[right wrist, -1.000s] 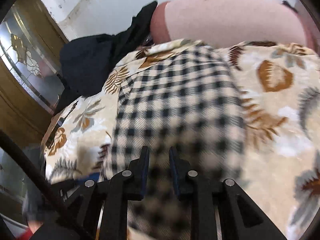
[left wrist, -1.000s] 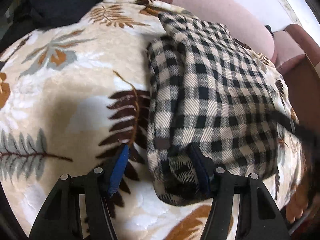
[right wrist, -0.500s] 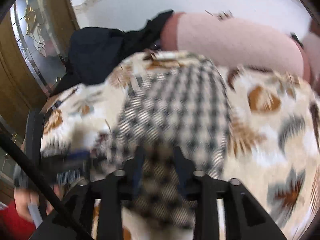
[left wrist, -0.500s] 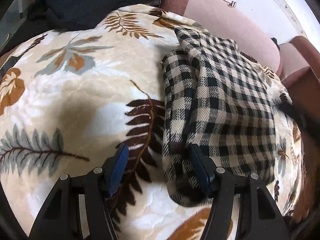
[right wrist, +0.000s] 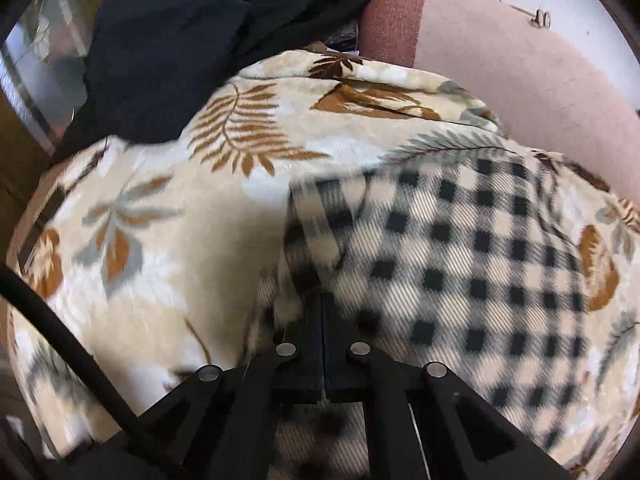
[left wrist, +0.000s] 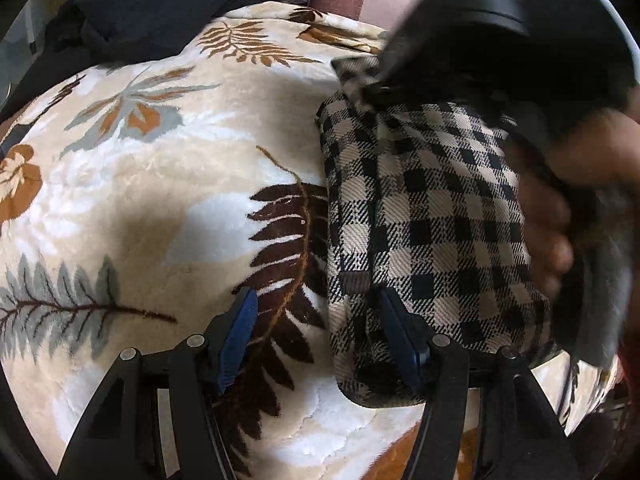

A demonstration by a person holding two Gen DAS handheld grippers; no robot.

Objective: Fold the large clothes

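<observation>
1. Left wrist view is showing the checked garment (left wrist: pixel 420 208) lying folded on the leafy blanket (left wrist: pixel 160 208), off to the right side of the blanket.
2. A second ago that view had only the garment and the blanket in it. Now the right gripper (left wrist: pixel 372 90) and the person's hand (left wrist: pixel 560 184) are filling the top right corner, at the garment's far end.
3. The right gripper's jaws have just been closing. In the right wrist view the right gripper (right wrist: pixel 323 300) is showing its two fingers pressed flat together with no gap. Checked cloth is bunching right at the tips, so it looks like the jaws are pinching an edge, but the blur is making that hard to be sure of.
4. I think this means a new fold is starting, with that far edge about to be pulled over.
5. The left gripper (left wrist: pixel 316 336) is standing wide and holding nothing. Its right finger is lying on the near end of the garment, and its left finger is over bare blanket.
6. The garment is making a long bundle. Its long way is running from the left gripper up toward the pink sofa back (right wrist: pixel 520 72).
7. A dark cloth (right wrist: pixel 168 52) is lying past the blanket's far left corner, well apart from the garment.
</observation>
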